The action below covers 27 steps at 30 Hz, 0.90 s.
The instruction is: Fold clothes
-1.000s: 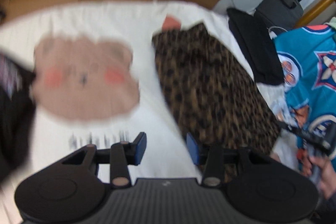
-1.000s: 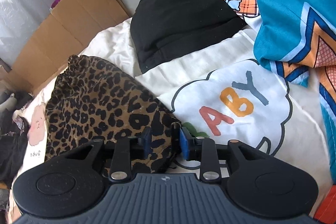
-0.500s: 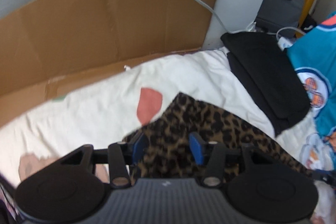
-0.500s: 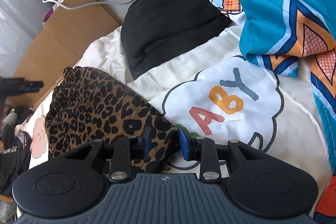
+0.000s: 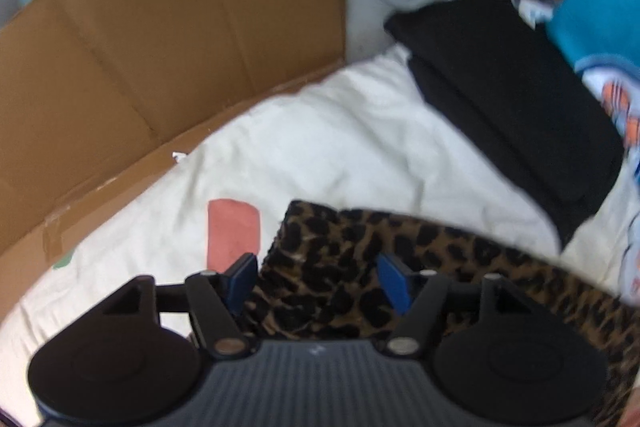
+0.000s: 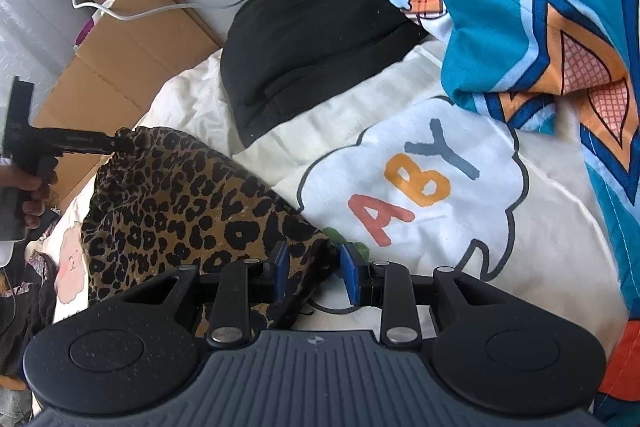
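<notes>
A leopard-print garment (image 5: 340,247) lies spread on a white bed cover (image 5: 352,143). My left gripper (image 5: 318,279) is open, and the garment's far corner sits between its blue pads. In the right wrist view the same garment (image 6: 180,195) stretches from far left to near centre. There the left gripper (image 6: 80,143), held by a hand (image 6: 32,195), touches the far corner. My right gripper (image 6: 312,269) is shut on the bunched near corner, which rises into its jaws.
A folded black garment (image 6: 304,39) lies at the back of the bed beside a bright blue patterned blanket (image 6: 540,7). Flattened cardboard (image 5: 160,47) and a grey cable (image 6: 160,11) line the wall. Dark clothes (image 6: 20,287) lie at the left edge.
My left gripper swung from above the bear print forward to the leopard garment's far corner and stayed open. The right gripper kept its hold and barely moved.
</notes>
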{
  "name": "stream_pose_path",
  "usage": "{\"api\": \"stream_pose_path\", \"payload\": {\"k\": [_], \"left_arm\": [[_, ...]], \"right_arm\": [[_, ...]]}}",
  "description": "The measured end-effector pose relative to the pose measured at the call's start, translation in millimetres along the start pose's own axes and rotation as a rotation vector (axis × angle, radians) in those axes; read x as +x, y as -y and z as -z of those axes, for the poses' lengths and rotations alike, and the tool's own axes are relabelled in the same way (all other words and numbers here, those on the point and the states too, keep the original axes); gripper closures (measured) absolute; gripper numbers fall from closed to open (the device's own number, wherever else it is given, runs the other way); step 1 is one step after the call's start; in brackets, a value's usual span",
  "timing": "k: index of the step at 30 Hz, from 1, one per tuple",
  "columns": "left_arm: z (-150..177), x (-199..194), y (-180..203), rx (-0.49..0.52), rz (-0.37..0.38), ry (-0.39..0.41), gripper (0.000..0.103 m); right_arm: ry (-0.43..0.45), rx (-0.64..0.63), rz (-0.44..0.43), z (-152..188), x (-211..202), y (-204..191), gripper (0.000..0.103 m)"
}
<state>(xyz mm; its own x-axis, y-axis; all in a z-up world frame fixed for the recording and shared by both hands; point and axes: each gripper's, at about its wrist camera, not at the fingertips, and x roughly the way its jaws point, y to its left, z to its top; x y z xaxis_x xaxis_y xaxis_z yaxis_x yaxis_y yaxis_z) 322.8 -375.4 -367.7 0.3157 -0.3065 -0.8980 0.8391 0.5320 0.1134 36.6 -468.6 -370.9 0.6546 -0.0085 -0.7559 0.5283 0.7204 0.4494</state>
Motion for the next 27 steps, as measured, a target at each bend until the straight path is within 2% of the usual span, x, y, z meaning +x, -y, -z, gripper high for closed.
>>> {"api": "stream_pose_path", "payload": {"k": [2,6,8,10,11,18,27], "left_arm": [[0.2,8.4,1.5,0.027,-0.018,-0.02,0.034],[0.7,13.3,3.8,0.061,-0.044,-0.009,0.034],[0.2,14.4,6.9,0.095,-0.056,0.0,0.042],[-1.2,15.0,9.6,0.115,-0.065,0.001,0.051],[-2.3,14.7,10.0,0.117,-0.067,0.002,0.054],[-8.7,17.0,8.8,0.103,-0.09,0.012,0.056],[-7.2,20.8,12.7,0.06,-0.088,0.038,0.054]], "right_arm": [[0.001,-0.019,0.019,0.0,0.2,-1.8,0.074],[0.009,-0.014,0.013,-2.3,0.2,-2.0,0.074],[0.009,-0.016,0.01,-3.4,1.6,-2.4,0.079],[0.007,-0.027,0.004,-3.6,3.8,-4.3,0.097],[0.006,-0.033,0.0,-3.5,4.8,-5.5,0.099],[-0.034,-0.044,0.006,1.0,13.5,-4.5,0.102],[-0.023,-0.034,0.017,1.7,11.2,-1.1,0.1]]}}
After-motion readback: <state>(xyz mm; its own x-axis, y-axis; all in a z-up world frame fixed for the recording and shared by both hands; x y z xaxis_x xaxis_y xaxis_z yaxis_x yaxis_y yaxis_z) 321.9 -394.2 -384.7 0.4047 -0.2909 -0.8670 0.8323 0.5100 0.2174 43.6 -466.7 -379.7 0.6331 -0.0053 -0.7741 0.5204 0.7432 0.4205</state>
